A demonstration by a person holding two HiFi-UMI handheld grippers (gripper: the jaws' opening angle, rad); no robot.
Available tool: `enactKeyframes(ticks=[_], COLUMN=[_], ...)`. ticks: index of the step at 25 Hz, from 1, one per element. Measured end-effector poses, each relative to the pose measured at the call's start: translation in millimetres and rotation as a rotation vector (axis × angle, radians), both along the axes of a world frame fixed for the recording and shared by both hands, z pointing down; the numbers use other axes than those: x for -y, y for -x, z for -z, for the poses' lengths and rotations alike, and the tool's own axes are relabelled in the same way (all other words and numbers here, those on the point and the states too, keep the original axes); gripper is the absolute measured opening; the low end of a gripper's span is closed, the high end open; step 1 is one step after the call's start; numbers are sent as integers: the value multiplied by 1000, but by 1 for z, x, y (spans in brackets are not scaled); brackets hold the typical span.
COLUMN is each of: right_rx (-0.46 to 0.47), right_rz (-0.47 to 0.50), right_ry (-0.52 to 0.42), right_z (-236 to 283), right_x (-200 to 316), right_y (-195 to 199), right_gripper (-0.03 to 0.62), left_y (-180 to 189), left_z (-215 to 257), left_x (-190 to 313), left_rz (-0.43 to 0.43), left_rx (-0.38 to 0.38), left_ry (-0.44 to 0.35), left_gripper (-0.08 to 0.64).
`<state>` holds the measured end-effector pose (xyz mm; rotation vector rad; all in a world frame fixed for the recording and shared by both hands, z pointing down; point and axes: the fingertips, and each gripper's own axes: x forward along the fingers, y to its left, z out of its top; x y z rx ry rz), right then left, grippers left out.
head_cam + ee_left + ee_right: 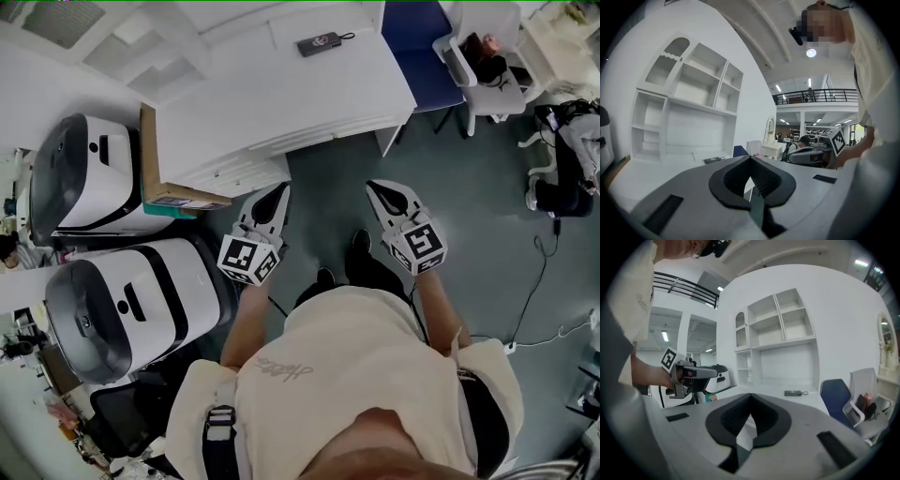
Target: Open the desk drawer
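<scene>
Both grippers are short of the worktop (281, 94), touching nothing. Left gripper (278, 197): jaws closed together, empty. Right gripper (379, 189): the same.

The drawer (242, 172) sits under the worktop's front edge, just ahead of the left gripper. Its handle can't be made out.

Best approach, as I judge it: part the jaws first, meet the front square, pull straight back.

The drawer's long axis runs along the front edge, and its face points toward the person.

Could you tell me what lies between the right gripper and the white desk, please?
In the head view, only bare grey floor separates the right gripper from the desk.
</scene>
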<state>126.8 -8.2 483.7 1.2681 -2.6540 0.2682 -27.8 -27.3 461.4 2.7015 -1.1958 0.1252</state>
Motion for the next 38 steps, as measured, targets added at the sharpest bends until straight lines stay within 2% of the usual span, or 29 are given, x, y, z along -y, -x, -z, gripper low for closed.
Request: enactKeyframes(ticks=[3, 6, 8, 10, 13, 17, 22, 27, 31, 35, 38], right_rx=[1, 24, 70, 85, 51, 32, 55, 1, -22, -18, 1], right_rz=[29, 51, 62, 72, 93, 125, 114, 109, 70, 18, -7], right_ry=[-18, 26, 56, 66, 72, 86, 144, 148, 153, 164, 170], right_z=[3, -13, -20, -26, -37, -46, -62, -71, -70, -62, -55], right_x=[23, 36, 46, 60, 73, 75, 93, 100, 117, 145, 167], right_y=[-14, -29, -37, -42, -40, -38, -40, -28, -25, -21, -4], right_gripper=[-5, -5, -5, -5, -5, -5, -5, -5, -5, -5, -5], left_y=[-25, -47, -49, -41, -29, -30, -42, -33, -23, -15, 0], left_z=[16, 29, 34, 32, 12, -5, -8, -28, -34, -15, -2], left_x=[20, 26, 32, 42, 48, 52, 68, 85, 115, 154, 175], left_rz=[0, -19, 7, 72, 135, 151, 109, 94, 64, 28, 4], left_rx=[4, 0, -27, -54, -36, -28, 9, 8, -4, 5, 24], left_ry=[-46, -81, -73, -60, -31, 20, 8, 41, 47, -11, -47], left_gripper=[2, 2, 2, 2, 2, 2, 2, 2, 2, 2, 2])
